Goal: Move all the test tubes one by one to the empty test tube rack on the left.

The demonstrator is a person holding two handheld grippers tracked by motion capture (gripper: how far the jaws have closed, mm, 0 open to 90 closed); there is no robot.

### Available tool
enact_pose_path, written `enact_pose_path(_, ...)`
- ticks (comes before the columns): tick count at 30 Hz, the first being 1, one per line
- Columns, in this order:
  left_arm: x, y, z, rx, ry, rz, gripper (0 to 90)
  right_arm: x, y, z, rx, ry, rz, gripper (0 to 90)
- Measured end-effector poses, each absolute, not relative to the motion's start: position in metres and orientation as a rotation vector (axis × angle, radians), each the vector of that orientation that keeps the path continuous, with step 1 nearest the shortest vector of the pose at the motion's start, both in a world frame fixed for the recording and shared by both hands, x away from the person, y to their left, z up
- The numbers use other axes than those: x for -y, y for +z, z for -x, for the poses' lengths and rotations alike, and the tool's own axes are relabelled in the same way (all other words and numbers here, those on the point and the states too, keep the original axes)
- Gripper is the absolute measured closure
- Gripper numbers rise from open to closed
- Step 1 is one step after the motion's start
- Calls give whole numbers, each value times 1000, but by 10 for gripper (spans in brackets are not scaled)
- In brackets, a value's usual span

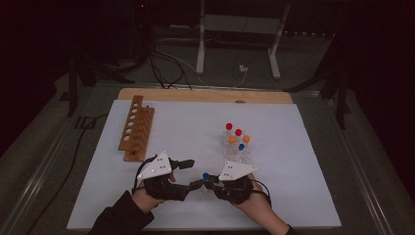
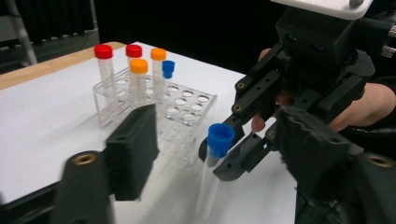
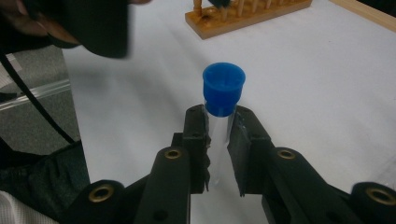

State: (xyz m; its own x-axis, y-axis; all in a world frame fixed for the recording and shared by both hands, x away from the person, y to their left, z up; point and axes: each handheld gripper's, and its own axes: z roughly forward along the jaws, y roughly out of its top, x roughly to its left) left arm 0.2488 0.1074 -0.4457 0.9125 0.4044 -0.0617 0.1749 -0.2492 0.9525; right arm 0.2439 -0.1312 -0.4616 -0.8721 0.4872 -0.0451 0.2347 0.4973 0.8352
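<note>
Wooden rack [image 1: 135, 128]: empty holes, on the white worktop [image 1: 293, 161], beyond and just left of your left gripper [image 1: 188, 173].

Your left gripper: jaws spread wide, holding nothing (one jaw blurred in its own view).

Blue-capped tube [image 3: 222, 108]: upright between the gripper tips, gripped just under its cap by your right gripper [image 3: 217, 140], jaws closed on the clear barrel.

Clear rack [image 2: 187, 109]: beyond your right gripper, holding five capped tubes (two red, two orange, one blue).
</note>
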Motion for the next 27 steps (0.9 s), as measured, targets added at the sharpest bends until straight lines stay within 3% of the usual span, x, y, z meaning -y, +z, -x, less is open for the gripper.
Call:
enact_pose_path(3,-101,-447,-249,-417,233,-1844,445,131,-461,-244,-2470,1313,-612,769)
enact_pose_path(10,-90,-449,-250,-419,271,-1881,589,131,-461,-243,-2468,1312,-612,769)
enact_pose_path(22,-82,-452,-252,-407,264,-1936,750,132,-459,-243,-2462,1319,-614,769)
enact_pose_path(27,-83,-452,-252,-400,280,-1939,771,132,-460,-244,-2460,1323,-622,768)
